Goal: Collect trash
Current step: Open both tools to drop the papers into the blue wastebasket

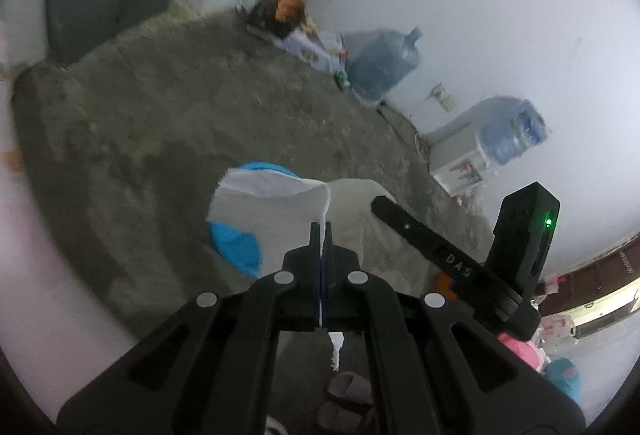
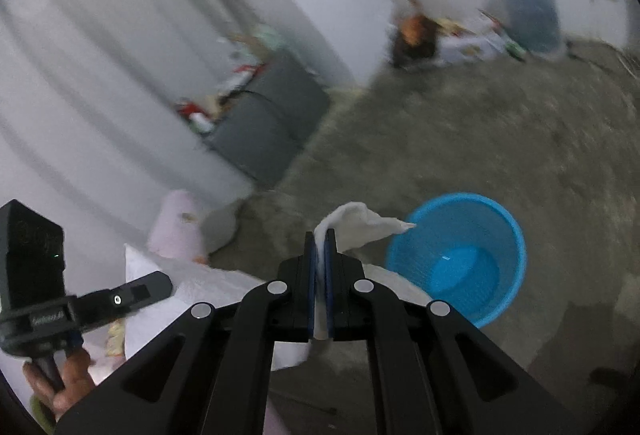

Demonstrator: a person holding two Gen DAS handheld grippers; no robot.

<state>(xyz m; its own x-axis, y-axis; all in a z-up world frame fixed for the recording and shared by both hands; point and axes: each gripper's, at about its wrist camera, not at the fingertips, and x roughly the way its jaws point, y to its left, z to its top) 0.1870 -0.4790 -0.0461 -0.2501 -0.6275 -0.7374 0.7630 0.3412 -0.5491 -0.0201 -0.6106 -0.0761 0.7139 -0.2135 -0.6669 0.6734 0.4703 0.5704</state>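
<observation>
My left gripper (image 1: 322,231) is shut on a white tissue sheet (image 1: 268,211) that hangs in front of a blue plastic basket (image 1: 236,239) on the concrete floor. My right gripper (image 2: 320,239) is shut on a crumpled white tissue (image 2: 360,223) and holds it up just left of the same blue basket (image 2: 460,259), which looks empty inside. The right gripper also shows in the left wrist view (image 1: 420,231), to the right of the left one. The left gripper shows in the right wrist view (image 2: 132,291), at lower left.
A grey cabinet (image 2: 264,127) with clutter on top stands by the wall. Blue water jugs (image 1: 384,63) and boxes (image 1: 308,43) line the far wall. A pink paper roll (image 2: 176,227) and white sheets (image 2: 160,295) lie near me. Sandals (image 1: 348,391) are below.
</observation>
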